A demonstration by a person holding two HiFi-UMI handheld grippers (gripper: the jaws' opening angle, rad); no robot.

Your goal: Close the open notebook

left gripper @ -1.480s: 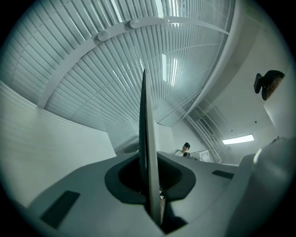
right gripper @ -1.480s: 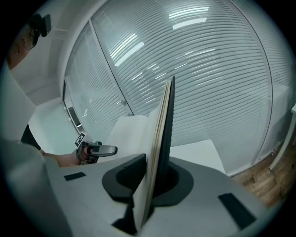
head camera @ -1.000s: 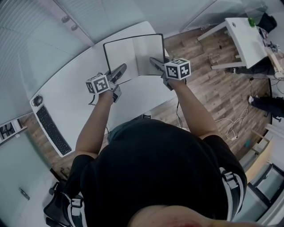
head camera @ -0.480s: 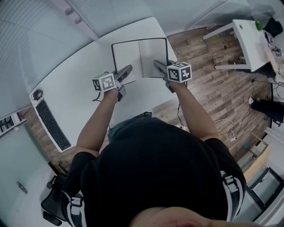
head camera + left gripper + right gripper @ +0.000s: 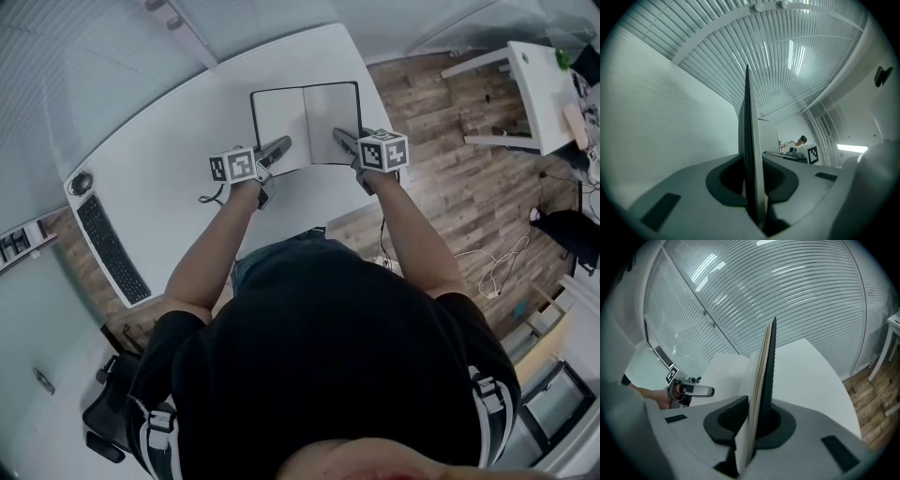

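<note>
Notebook point(image 5: 305, 117) open near far-right corner of table point(image 5: 159, 150), spine between tools; your left tool point(image 5: 279, 147), right tool point(image 5: 343, 141) each clamp one half.

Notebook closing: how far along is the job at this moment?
Done: the left gripper is clamped on the notebook at its left half's near edge, the right gripper on its right half's. In hand: both halves held, spread open. Left: fold one half over the other.
</note>
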